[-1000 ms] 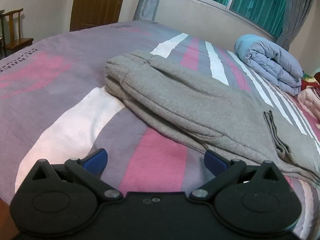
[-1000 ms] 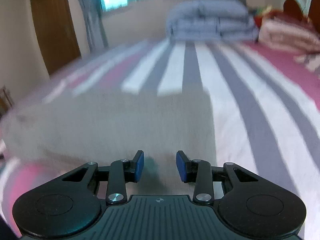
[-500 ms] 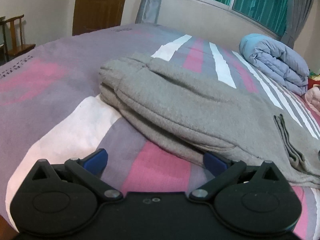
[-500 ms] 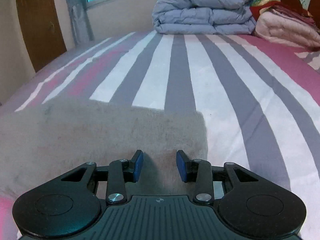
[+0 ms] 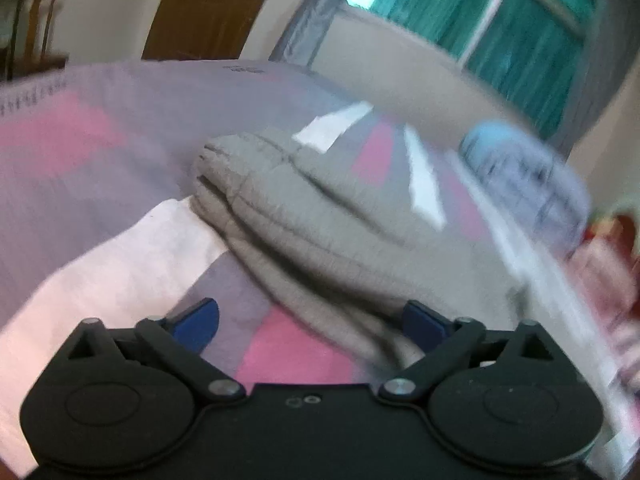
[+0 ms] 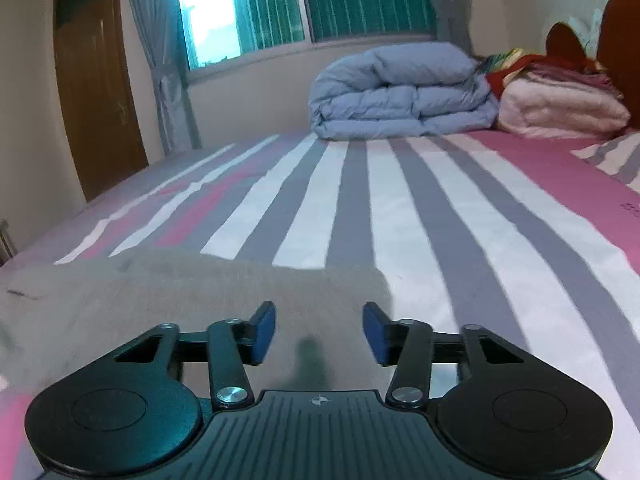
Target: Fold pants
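Pants (image 5: 320, 240) edge by closing L fingers (image 5: 424, 322), striped bed (image 6: 460, 240) beyond

My left camera sits low behind my left gripper (image 5: 310, 322), close over the bed (image 5: 120, 248) edge, tilted, looking along the pants (image 5: 320, 232) toward the window (image 5: 500, 20); this view is blurred. My right camera sits low behind my right gripper (image 6: 319, 334), right over the pants (image 6: 192, 300), facing up the bed (image 6: 420, 208) toward the duvet (image 6: 400, 92). Both views share the pants, the bed, the duvet (image 5: 528, 176), the window (image 6: 304, 4) and the door (image 5: 208, 8).
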### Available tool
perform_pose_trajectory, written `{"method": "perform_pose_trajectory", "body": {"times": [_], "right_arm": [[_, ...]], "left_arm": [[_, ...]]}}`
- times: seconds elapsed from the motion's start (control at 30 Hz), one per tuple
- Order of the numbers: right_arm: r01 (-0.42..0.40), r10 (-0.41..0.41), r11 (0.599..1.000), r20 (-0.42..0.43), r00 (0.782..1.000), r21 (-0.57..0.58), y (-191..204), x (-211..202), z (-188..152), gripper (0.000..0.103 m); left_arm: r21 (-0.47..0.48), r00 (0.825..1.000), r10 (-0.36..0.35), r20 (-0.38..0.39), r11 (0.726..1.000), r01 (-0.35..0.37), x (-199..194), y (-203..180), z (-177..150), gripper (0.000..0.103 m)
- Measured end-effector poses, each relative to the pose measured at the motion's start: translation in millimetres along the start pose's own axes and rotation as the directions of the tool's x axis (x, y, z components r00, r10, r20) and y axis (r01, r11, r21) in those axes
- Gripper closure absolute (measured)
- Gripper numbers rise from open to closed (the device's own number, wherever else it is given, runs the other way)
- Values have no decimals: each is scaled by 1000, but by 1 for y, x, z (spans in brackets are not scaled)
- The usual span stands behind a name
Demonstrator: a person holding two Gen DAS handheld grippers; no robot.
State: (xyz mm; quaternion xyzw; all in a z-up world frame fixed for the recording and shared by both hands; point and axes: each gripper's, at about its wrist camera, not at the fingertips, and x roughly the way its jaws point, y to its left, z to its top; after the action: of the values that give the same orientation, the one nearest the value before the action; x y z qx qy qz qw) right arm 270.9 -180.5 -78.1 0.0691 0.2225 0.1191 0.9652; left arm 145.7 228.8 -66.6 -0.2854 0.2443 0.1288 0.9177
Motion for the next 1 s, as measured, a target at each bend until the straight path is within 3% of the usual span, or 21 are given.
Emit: {"method": "perform_pose_trajectory", "body": {"times": [0.1, 0.2, 0.3, 0.4, 0.6, 0.87, 0.93, 0.97, 1.0], "right_arm": [[43, -43, 999, 3, 999, 22, -4, -26, -9, 45], [63, -65, 994, 20, 998, 86, -9, -42, -4, 44], [93, -95, 988, 14, 995, 127, -12, -43, -4, 43], [106, -108, 986, 4, 994, 131, -10, -43, -4, 43], [129, -131, 983, 11, 991, 132, -11, -45, -8, 43], [177, -176, 970, -22, 984, 167, -24, -28, -8, 43], [197, -194, 961, -37, 980, 193, -29, -24, -10, 43], [206, -201, 957, -44, 979, 206, -32, -22, -11, 43], [213, -207, 952, -49, 977, 220, -35, -21, -11, 43]], "left_arm": [[-96, 999, -44, 17, 994, 46, -4, 11, 6, 12], [-150, 996, -84, -23, 986, 80, 10, 23, 12, 14], [-263, 991, -134, -16, 957, 125, 27, 45, 18, 16], [-318, 983, -184, 9, 932, 177, 42, 59, 24, 16], [-336, 976, -214, 36, 917, 214, 72, 70, 41, 10], [-265, 966, -243, 85, 929, 257, 98, 70, 49, 8], [-257, 965, -241, 108, 931, 261, 93, 71, 44, 18], [-278, 970, -208, 126, 931, 236, 87, 76, 41, 65], [-339, 974, -181, 139, 915, 218, 82, 85, 36, 75]]}}
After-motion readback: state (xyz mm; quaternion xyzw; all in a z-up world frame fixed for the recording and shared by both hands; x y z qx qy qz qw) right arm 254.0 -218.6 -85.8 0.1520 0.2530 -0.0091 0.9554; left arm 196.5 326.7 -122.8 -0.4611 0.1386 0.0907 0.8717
